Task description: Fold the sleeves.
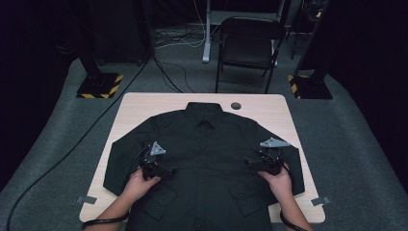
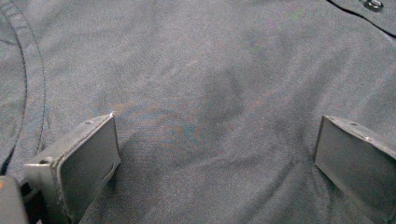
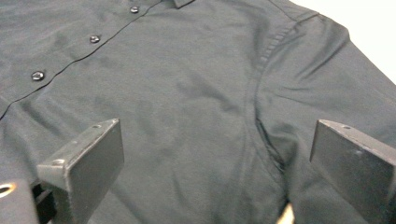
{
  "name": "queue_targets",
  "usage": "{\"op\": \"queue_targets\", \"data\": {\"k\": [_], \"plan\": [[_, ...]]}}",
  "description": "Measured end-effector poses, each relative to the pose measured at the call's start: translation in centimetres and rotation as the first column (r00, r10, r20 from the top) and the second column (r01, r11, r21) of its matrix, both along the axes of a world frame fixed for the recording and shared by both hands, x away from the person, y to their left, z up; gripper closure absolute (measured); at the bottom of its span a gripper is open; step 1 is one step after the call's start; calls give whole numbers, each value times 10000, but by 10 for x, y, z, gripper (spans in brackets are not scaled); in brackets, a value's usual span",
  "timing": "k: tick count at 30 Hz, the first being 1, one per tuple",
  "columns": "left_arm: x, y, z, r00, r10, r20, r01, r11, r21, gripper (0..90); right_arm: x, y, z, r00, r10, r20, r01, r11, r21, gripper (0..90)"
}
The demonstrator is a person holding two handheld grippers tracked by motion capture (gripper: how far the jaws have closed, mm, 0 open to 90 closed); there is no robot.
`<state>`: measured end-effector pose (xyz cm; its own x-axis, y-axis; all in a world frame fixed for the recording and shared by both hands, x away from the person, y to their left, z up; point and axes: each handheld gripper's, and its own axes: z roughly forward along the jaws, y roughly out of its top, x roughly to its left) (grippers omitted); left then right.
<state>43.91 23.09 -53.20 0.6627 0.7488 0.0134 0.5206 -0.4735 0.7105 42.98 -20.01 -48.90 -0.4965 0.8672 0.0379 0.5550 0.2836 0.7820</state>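
We have a black button-up shirt [image 1: 204,154] lying flat, front up, across the middle of the bench [image 1: 134,108], collar toward 12 o'clock. It should handle as light, limp cloth that drapes and slides. Our left gripper [image 1: 161,169] hovers over the chest panel at 9 o'clock, fingers [image 2: 88,163] spread wide on nothing. Our right gripper [image 1: 257,166] hangs by the armhole seam at 3 o'clock, equally agape. We'd pinch at seams or shoulder edges.

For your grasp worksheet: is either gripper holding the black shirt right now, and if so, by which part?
Nothing is held. The left gripper and right gripper stand open above the shirt.
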Motion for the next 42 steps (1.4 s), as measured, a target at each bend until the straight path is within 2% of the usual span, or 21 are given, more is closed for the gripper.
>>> {"op": "queue_targets", "data": {"k": [22, 27, 32, 37, 42], "plan": [[0, 0, 0, 10000, -2, 5, 2, 10000, 0, 0, 6, -31, -4, 9967, -815, -47, 815, 9966, 86, 33], [0, 0, 0, 10000, 2, -1, -2, 10000, -4, 0, 7, -36, -2, 9953, -966, -65, 967, 9951, 222, 35], [0, 0, 0, 10000, 0, -1, 0, 10000, -3, 0, 6, -45, 2, 9938, -1106, -48, 1107, 9937, 146, 35], [0, 0, 0, 10000, -1, 1, 1, 10000, 0, 0, 6, -56, 4, 9902, -1389, -113, 1393, 9891, 486, 35], [0, 0, 0, 10000, 0, 0, 0, 10000, 0, 0, 6, -64, 6, 9889, -1486, -96, 1489, 9876, 508, 35]]}}
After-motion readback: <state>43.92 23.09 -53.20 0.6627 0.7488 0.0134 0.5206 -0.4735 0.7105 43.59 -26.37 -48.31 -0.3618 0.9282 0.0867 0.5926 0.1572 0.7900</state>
